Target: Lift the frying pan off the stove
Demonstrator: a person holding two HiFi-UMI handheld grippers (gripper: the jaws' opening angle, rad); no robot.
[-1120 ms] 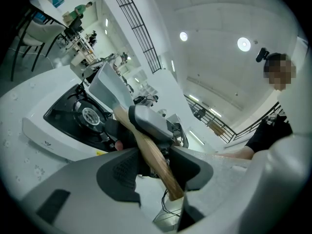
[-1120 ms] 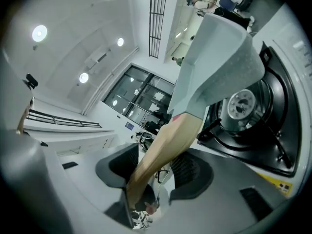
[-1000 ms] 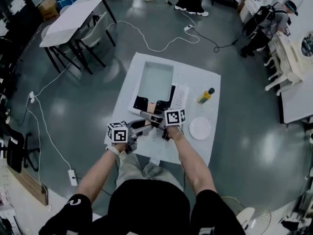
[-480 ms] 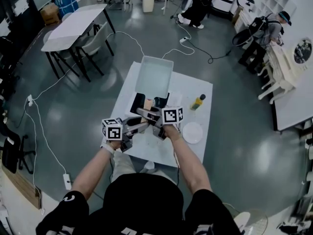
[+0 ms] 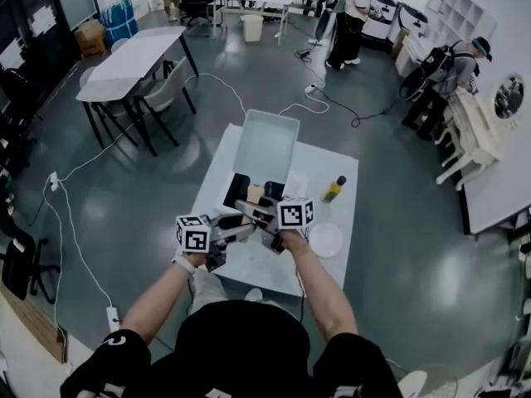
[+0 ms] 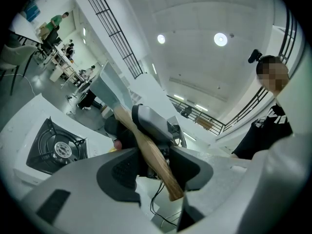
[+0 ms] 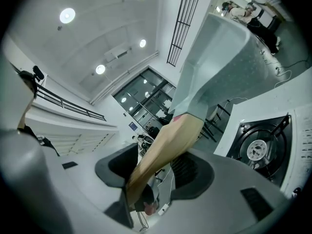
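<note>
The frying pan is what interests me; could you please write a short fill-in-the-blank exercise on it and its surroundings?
1. The pale green square frying pan has a handle made of ____.
2. That handle is gripped by ____ claws: the left claw and the right claw.
3. The black gas stove stands on a ____ table.
4. Near the yellow bottle lies a round white ____.
Missing words: wood; two; white; plate.

Head view: white table (image 5: 249, 262) on grey floor (image 5: 124, 222). Directly on it: stove (image 5: 236, 191), white body w/ black burner, left of centre toward far end; yellow bottle (image 5: 332, 190) w/ dark cap, near right edge, apart from stove; round white plate (image 5: 325, 240), right side, nearer the person, near bottle, not touching.
</note>
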